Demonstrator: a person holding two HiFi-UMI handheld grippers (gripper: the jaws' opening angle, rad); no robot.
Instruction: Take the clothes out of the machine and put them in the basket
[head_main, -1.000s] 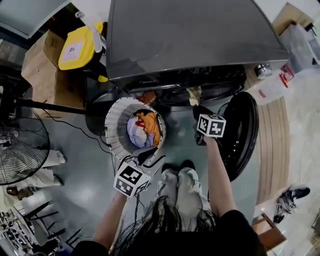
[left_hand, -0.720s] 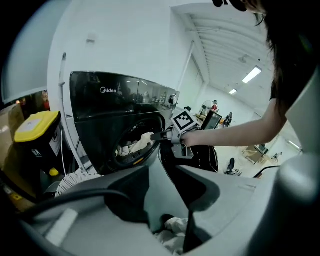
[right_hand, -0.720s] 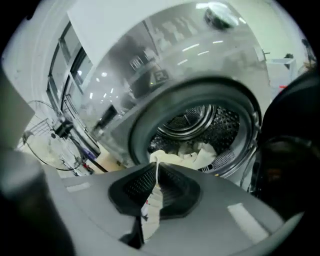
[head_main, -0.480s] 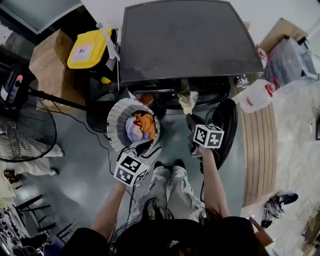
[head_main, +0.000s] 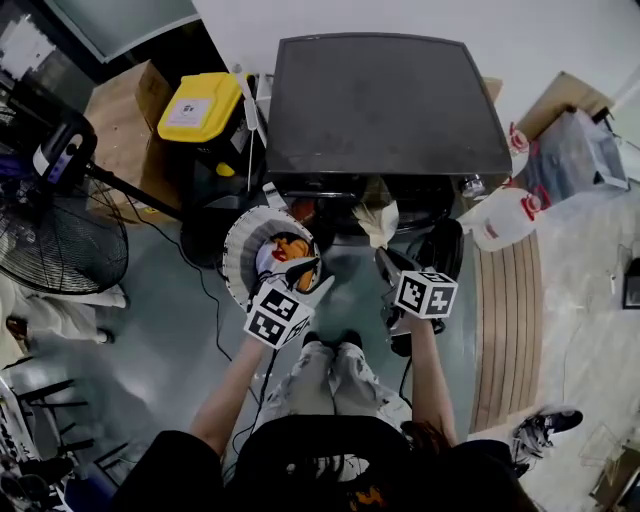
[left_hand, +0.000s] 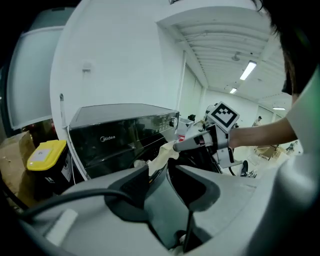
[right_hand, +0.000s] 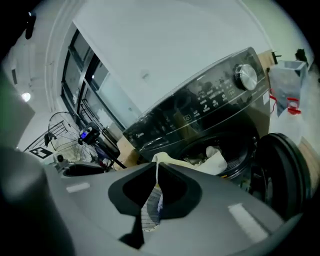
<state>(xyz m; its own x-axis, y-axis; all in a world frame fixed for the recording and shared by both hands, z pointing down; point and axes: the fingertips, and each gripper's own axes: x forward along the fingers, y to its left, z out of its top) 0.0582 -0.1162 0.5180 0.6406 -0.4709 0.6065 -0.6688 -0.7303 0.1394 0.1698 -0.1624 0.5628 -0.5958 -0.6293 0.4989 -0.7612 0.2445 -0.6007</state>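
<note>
Grey floor fronts the dark washing machine (head_main: 385, 110). Right claw (head_main: 386, 262) is clamped on a cream cloth (head_main: 380, 215) that runs toward twelve o'clock into the drum. From it the basket (head_main: 236, 262) lies at nine o'clock, nearer the left claw (head_main: 300, 272), which is pinched together and empty.

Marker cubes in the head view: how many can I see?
2. One marker cube rides on the left gripper by the basket; the other is on the right gripper, which pinches a cream cloth at the machine. None seems hidden.
</note>
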